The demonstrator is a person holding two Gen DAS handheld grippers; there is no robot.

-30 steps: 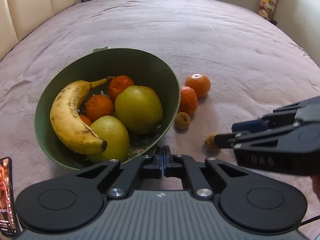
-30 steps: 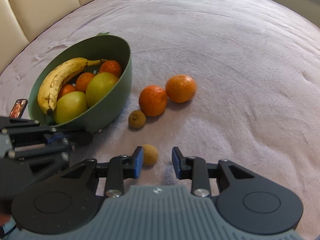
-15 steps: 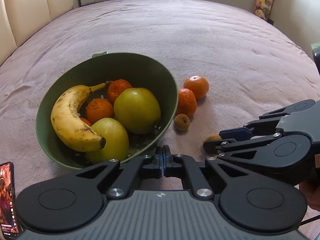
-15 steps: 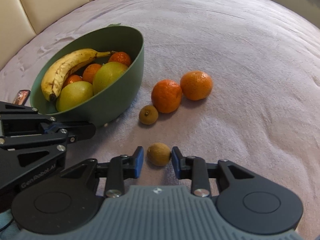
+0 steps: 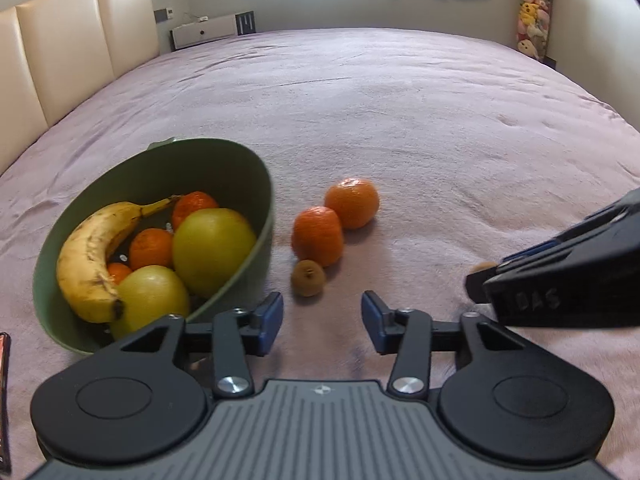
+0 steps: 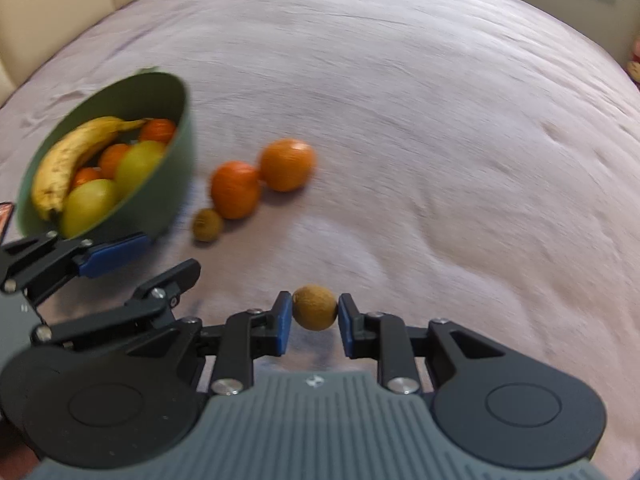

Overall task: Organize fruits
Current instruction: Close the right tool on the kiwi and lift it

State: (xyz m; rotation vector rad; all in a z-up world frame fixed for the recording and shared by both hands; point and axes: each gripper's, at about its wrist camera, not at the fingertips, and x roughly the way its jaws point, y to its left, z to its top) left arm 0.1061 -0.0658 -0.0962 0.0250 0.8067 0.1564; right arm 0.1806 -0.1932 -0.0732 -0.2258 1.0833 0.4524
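Observation:
A green bowl (image 5: pixel 256 168) on the pink bedspread holds a banana (image 5: pixel 86 256), two yellow-green apples and some tangerines. Beside it lie two tangerines (image 5: pixel 318 235) (image 5: pixel 352 203) and a small brown fruit (image 5: pixel 308 278). My left gripper (image 5: pixel 322 318) hovers just short of that brown fruit, its jaws opening with nothing between them. My right gripper (image 6: pixel 314 316) is shut on a second small brown fruit (image 6: pixel 315 307), lifted off the bedspread. The bowl (image 6: pixel 176 184), the tangerines (image 6: pixel 235 189) and the left gripper (image 6: pixel 152 254) also show in the right wrist view.
A phone (image 5: pixel 3 396) lies at the bowl's near left. A padded cream headboard (image 5: pixel 60 52) runs along the left. A low white unit (image 5: pixel 204 32) and stuffed toys (image 5: pixel 534 20) stand past the bed's far edge.
My left gripper went from shut to open and moved right, toward the loose fruit. My right gripper closed on the small brown fruit and lifted it off the bedspread.

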